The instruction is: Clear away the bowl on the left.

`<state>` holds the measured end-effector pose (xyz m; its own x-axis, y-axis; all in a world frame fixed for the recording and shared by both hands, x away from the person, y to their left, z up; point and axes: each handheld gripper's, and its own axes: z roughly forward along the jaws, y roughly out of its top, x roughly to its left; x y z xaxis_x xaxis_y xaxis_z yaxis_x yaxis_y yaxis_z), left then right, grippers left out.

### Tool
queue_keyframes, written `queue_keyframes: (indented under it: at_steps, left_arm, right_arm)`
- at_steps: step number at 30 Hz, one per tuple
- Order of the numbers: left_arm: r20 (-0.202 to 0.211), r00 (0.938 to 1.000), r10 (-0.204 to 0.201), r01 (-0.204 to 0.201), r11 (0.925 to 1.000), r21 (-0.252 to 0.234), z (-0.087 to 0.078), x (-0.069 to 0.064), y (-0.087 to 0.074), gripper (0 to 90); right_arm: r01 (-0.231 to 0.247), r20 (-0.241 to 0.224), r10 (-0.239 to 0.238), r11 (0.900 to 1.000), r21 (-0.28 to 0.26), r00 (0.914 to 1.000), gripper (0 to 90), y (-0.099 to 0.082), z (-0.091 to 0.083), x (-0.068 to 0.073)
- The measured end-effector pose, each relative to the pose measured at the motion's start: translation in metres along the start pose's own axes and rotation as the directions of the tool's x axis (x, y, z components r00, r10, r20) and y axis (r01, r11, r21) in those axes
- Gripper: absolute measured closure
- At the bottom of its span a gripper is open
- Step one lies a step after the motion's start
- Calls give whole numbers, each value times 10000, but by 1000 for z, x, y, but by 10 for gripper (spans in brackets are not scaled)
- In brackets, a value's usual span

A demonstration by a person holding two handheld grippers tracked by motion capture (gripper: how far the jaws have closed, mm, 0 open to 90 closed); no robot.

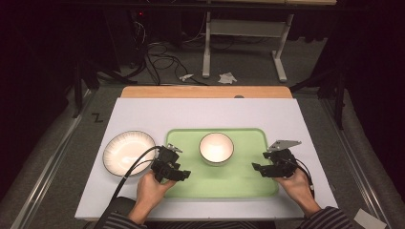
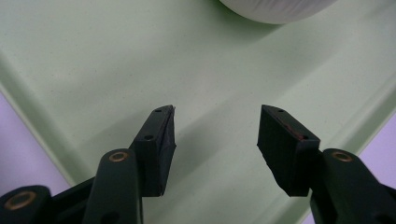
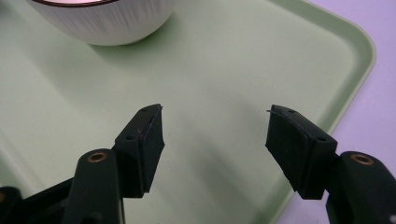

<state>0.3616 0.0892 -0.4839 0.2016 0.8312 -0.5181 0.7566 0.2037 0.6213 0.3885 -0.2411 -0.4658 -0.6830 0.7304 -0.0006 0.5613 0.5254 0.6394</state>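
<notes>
A light green tray (image 1: pixel 239 179) lies on the white table, and a white ribbed bowl (image 1: pixel 216 147) stands in its middle back part. Left of the tray rests a white plate (image 1: pixel 129 152) with a dark rim. My left gripper (image 1: pixel 184 174) hovers over the tray's left edge, open, nothing between its jaws (image 2: pixel 216 135). Over the tray's right side my right gripper (image 1: pixel 256 168) is held open and empty too (image 3: pixel 215 135). The bowl (image 2: pixel 275 9) sits ahead of the left jaws, and the bowl (image 3: pixel 100 21) lies ahead and left of the right jaws.
The white table top (image 1: pixel 205 112) has a wooden strip (image 1: pixel 205 91) along its far edge. Beyond it, on the floor, stand a white table frame (image 1: pixel 243 43), cables (image 1: pixel 157 59) and crumpled paper (image 1: pixel 227 77). Dark stands flank both sides.
</notes>
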Motion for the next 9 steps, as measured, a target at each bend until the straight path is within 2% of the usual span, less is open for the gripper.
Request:
queue_keyframes:
  at_steps: [1, 2, 6, 9]
  left_arm:
    - [94, 9999, -130, 129, 9999, 14, 0, -1, 1, 464]
    - [100, 9999, -115, 115, 9999, 24, 0, 0, 2, 464]
    - [-39, 10000, -82, 82, 10000, 13, 2, 2, 3, 457]
    - [-16, 9999, -125, 125, 9999, -67, 1, 2, 4, 456]
  right_arm:
    - [-51, -83, 50, 10000, -34, 10000, 382, 0, 0, 0]
    - [-120, -225, 119, 9999, -55, 9997, 382, 0, 0, -1]
    - [-102, -311, 97, 9998, -152, 9995, 382, 0, -1, 0]
    - [-207, -152, 207, 9998, -4, 9997, 380, -1, 1, -5]
